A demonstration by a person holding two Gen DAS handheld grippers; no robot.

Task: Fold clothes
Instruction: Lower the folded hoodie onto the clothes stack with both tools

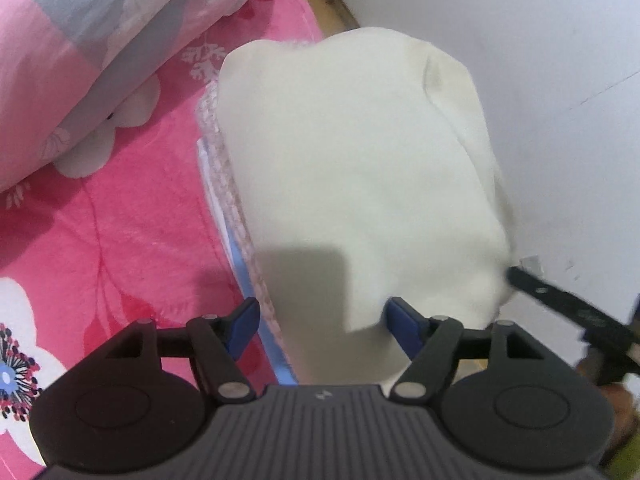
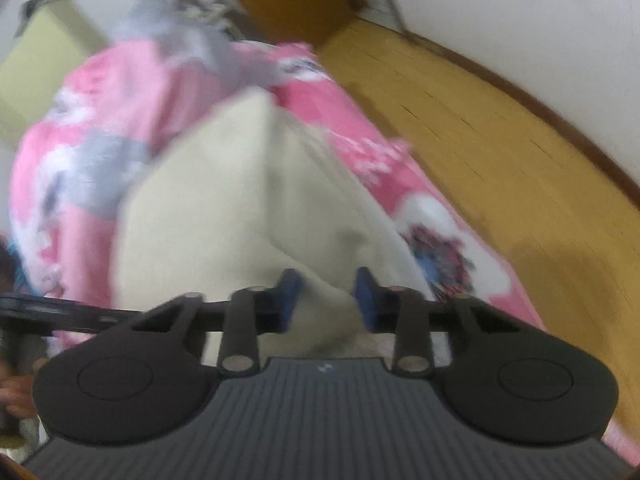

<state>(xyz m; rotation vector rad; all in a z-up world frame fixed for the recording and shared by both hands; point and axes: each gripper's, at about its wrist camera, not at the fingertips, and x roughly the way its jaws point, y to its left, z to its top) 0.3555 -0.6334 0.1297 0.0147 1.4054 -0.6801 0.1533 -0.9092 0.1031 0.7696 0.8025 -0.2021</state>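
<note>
A cream garment lies folded on top of a stack of other folded clothes at the edge of a pink flowered blanket. My left gripper hovers over the garment's near end, jaws wide open, the cloth beneath and between its blue pads. In the right wrist view, which is blurred, my right gripper is shut on a bunched fold of the cream garment. One black finger of the right gripper meets the garment's right corner in the left wrist view.
A rolled pink and grey quilt lies on the blanket at the upper left. A white wall stands right behind the stack. Beyond the bed's edge is a wooden floor. A hand shows at the left edge.
</note>
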